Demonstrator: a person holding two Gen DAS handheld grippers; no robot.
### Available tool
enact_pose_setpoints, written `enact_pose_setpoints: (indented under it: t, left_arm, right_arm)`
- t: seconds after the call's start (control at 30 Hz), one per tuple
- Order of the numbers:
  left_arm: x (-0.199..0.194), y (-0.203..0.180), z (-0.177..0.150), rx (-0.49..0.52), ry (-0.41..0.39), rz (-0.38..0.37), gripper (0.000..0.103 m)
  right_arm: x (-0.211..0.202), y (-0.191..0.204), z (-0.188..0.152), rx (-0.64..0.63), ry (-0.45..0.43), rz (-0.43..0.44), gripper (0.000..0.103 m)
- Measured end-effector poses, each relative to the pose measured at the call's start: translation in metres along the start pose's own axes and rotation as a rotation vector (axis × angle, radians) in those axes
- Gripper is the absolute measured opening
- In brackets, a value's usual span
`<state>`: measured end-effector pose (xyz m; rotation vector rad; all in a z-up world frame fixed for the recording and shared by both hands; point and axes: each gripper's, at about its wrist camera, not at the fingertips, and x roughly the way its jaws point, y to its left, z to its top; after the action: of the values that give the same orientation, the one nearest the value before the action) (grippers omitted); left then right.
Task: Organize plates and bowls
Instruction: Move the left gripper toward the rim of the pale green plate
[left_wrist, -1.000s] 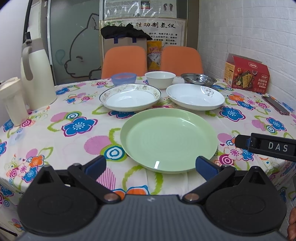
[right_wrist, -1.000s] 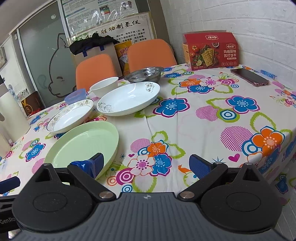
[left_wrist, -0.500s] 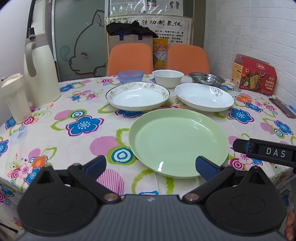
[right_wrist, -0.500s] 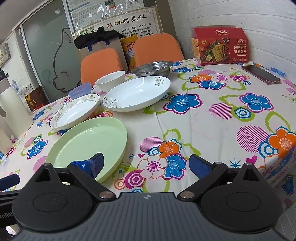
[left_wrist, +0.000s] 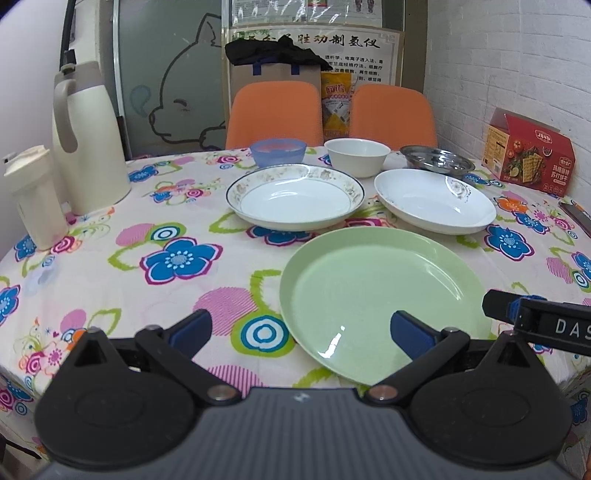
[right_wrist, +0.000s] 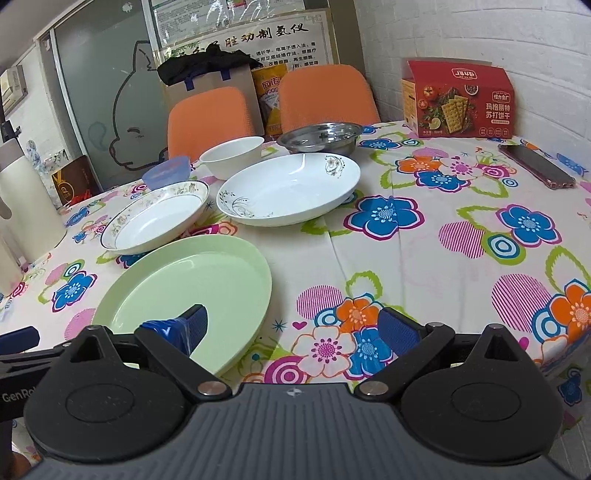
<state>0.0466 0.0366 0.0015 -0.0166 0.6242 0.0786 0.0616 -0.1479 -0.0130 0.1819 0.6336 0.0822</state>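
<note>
Both grippers: black bodies, blue pads (left_wrist: 192, 326), silver pivot screws (right_wrist: 207, 387), ribbed grey housing; "DAS" marking.

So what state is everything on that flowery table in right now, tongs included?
Round pale green plate: empty, flat.
Gold-rimmed white plate: empty.
Vine-patterned white plate: empty.
White ceramic bowl: upright.
Shiny steel dish: upright.
Red cracker box: closed.
Left tongs: open.
Right tongs: open.

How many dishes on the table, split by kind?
Plates: 3 — green plate, floral-rim plate, white plate
Bowls: 3 — blue bowl, white bowl, steel bowl
Total: 6
</note>
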Motion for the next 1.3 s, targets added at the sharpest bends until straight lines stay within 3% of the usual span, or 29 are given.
enact_pose_setpoints:
  t: [0.6, 1.3]
  left_arm:
    - [0.015, 0.008, 0.031, 0.021, 0.042, 0.036, 0.103]
    - [0.033, 0.011, 0.035, 0.013, 0.078, 0.035, 0.103]
  right_arm:
    - [0.014, 0.008, 0.024, -0.039, 0.067, -0.029, 0.086]
    - [0.033, 0.013, 0.026, -0.051, 0.111, -0.028, 0.086]
